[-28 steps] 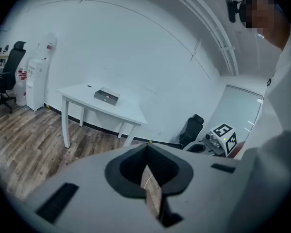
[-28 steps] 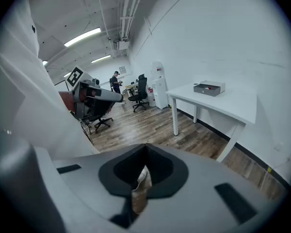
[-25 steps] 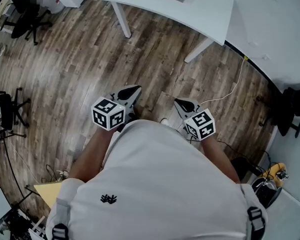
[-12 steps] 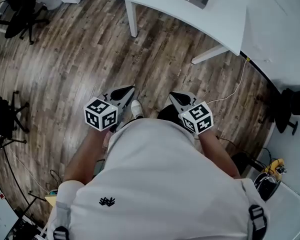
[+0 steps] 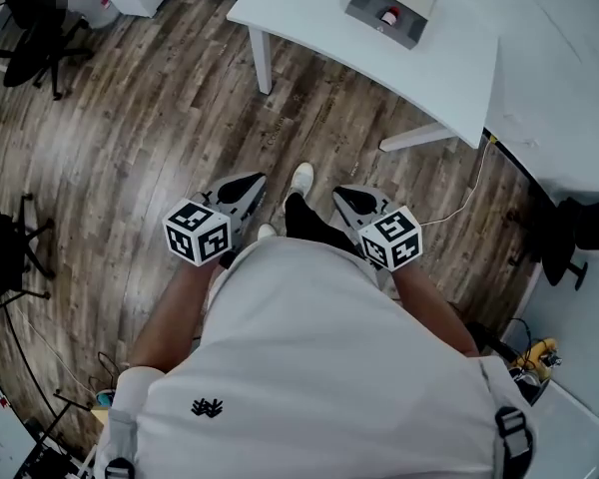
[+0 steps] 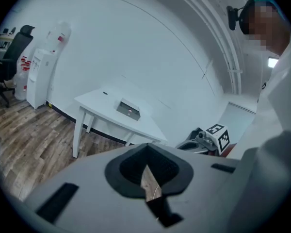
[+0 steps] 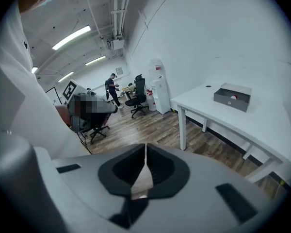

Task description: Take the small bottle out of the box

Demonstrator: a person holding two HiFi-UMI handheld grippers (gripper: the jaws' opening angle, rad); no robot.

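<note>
Nearest me: left hand-held gripper [image 5: 242, 186] and right hand-held gripper [image 5: 351, 198], both low over the wood floor [image 5: 150, 148], jaws pressed together with nothing between them. Farther ahead, well apart from both: white counter [image 5: 309, 13] carrying the grey box [image 5: 414, 6], with the small bottle [image 5: 388, 15] lying inside it, red cap showing.

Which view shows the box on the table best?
Head view: it looks down into the open box, showing a red-topped item inside. The right gripper view shows the box from the side; the left gripper view shows it small and distant.
</note>
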